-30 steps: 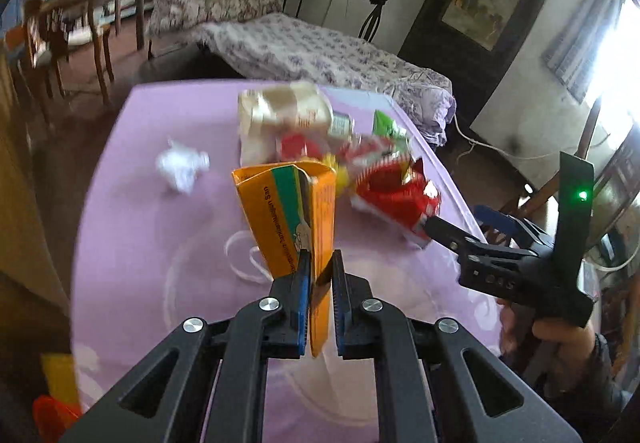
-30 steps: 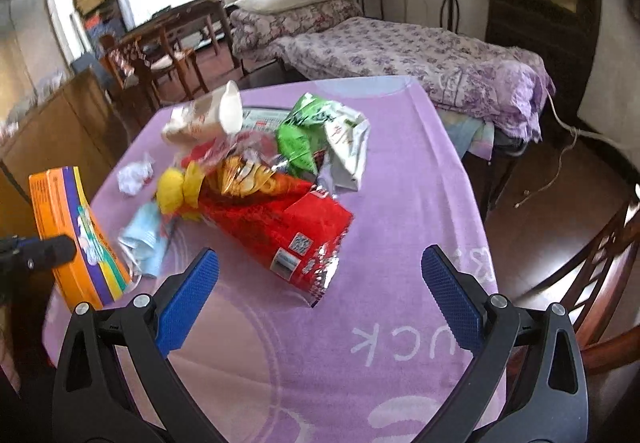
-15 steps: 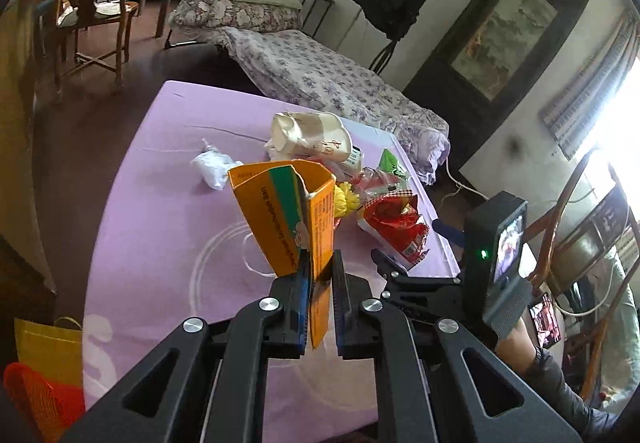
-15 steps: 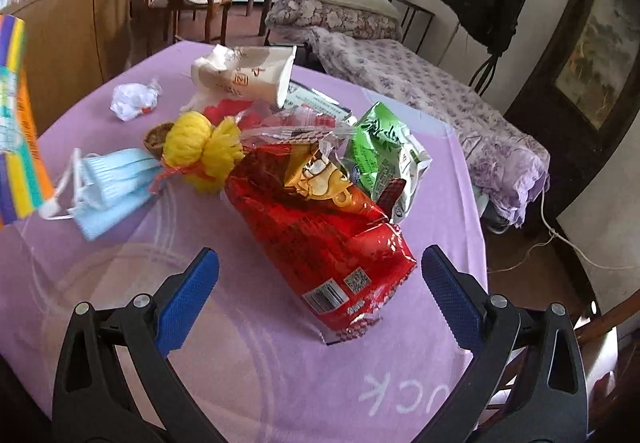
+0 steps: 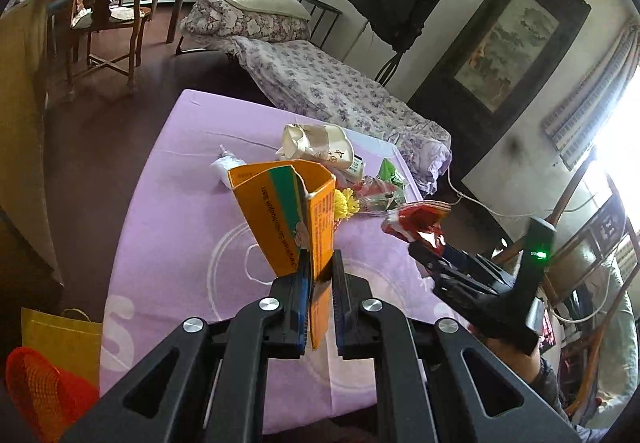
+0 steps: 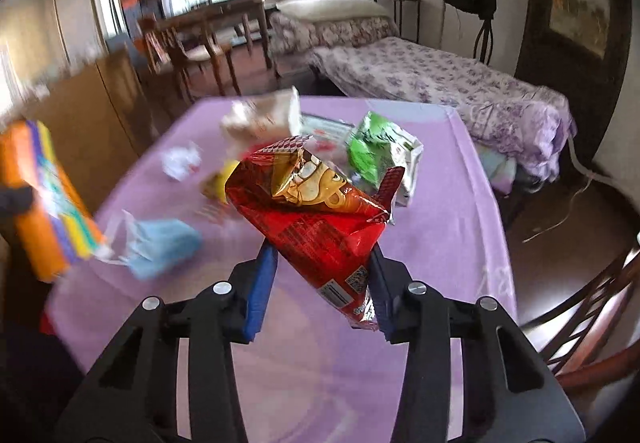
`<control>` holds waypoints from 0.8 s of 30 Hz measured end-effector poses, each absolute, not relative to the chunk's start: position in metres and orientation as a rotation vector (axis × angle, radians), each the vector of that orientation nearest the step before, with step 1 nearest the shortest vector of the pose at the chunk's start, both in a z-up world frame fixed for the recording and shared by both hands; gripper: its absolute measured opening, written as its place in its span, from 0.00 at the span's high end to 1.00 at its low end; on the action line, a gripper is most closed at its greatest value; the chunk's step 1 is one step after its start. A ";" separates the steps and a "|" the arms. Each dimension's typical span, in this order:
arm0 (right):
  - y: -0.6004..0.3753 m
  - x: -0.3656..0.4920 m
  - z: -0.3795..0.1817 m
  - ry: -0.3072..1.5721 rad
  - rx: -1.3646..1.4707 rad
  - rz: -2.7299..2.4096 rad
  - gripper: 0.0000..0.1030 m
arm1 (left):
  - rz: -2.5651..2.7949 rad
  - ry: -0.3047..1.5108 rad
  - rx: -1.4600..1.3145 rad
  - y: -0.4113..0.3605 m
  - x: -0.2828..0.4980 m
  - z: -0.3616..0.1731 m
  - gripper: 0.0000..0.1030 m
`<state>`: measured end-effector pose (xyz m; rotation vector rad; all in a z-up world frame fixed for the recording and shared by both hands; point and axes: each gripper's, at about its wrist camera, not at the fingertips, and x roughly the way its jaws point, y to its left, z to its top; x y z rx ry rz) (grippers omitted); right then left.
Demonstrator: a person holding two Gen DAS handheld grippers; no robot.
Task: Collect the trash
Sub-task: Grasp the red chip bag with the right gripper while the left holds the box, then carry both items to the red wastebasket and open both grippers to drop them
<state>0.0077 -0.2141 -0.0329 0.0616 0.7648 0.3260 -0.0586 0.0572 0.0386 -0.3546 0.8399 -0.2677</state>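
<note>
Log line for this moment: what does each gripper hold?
left gripper: shut on orange carton | right gripper: closing on red snack bag | bag off purple table

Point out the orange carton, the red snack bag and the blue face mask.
orange carton [image 5: 280, 219]: left wrist view, printed front face.
red snack bag [image 6: 316, 219]: right wrist view, middle of the bag.
blue face mask [image 6: 164, 247]: right wrist view, folded middle.

On the worktop [image 6: 460, 211] the face mask [image 6: 160, 243] lies left of the snack bags [image 6: 384, 155], the crumpled paper [image 6: 182, 163] behind it, the bed [image 6: 440, 79] beyond.
</note>
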 end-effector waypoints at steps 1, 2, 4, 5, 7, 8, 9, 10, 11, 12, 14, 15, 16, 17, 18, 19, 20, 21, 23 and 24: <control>-0.215 0.005 -0.034 0.779 0.094 0.352 0.57 | -0.267 0.840 -0.355 0.058 -0.060 0.039 0.90; -0.215 0.003 -0.036 0.792 0.108 0.367 0.57 | -0.266 0.841 -0.356 0.058 -0.061 0.038 0.90; -0.214 0.000 -0.041 0.825 0.139 0.406 0.57 | -0.264 0.842 -0.365 0.060 -0.064 0.038 0.90; -0.213 -0.002 -0.043 0.839 0.155 0.428 0.57 | -0.263 0.842 -0.369 0.061 -0.065 0.038 0.90; -0.213 -0.008 -0.044 0.848 0.181 0.461 0.57 | -0.258 0.843 -0.379 0.065 -0.068 0.037 0.90; -0.214 -0.011 -0.044 0.850 0.202 0.479 0.57 | -0.257 0.842 -0.386 0.066 -0.069 0.037 0.90; -0.215 -0.014 -0.044 0.850 0.224 0.494 0.57 | -0.257 0.839 -0.400 0.070 -0.070 0.038 0.90; -0.217 -0.014 -0.044 0.850 0.253 0.510 0.57 | -0.260 0.832 -0.424 0.074 -0.072 0.038 0.90; -0.219 -0.015 -0.045 0.852 0.282 0.523 0.57 | -0.263 0.825 -0.443 0.078 -0.073 0.039 0.90; -0.220 -0.016 -0.046 0.856 0.298 0.530 0.57 | -0.266 0.813 -0.472 0.084 -0.075 0.041 0.90; -0.222 -0.015 -0.048 0.866 0.307 0.522 0.57 | -0.270 0.801 -0.497 0.090 -0.073 0.045 0.90; -0.222 -0.017 -0.049 0.865 0.299 0.513 0.57 | -0.259 0.796 -0.489 0.092 -0.073 0.048 0.90; -0.221 -0.016 -0.048 0.862 0.290 0.503 0.57 | -0.252 0.786 -0.475 0.092 -0.073 0.053 0.90; -0.221 -0.015 -0.048 0.862 0.287 0.500 0.57 | -0.252 0.775 -0.468 0.093 -0.073 0.057 0.90; -0.221 -0.015 -0.048 0.864 0.287 0.501 0.57 | -0.256 0.761 -0.469 0.095 -0.074 0.063 0.90; -0.220 -0.015 -0.048 0.865 0.284 0.497 0.57 | -0.260 0.747 -0.475 0.097 -0.075 0.068 0.90; -0.220 -0.014 -0.049 0.866 0.280 0.494 0.57 | -0.262 0.738 -0.479 0.099 -0.075 0.072 0.90; -0.219 -0.014 -0.049 0.869 0.281 0.494 0.57 | -0.260 0.728 -0.477 0.100 -0.075 0.076 0.90; -0.220 -0.015 -0.049 0.872 0.281 0.496 0.57 | -0.254 0.721 -0.463 0.100 -0.076 0.081 0.90; -0.219 -0.015 -0.047 0.871 0.276 0.499 0.57 | -0.252 0.719 -0.463 0.100 -0.077 0.082 0.90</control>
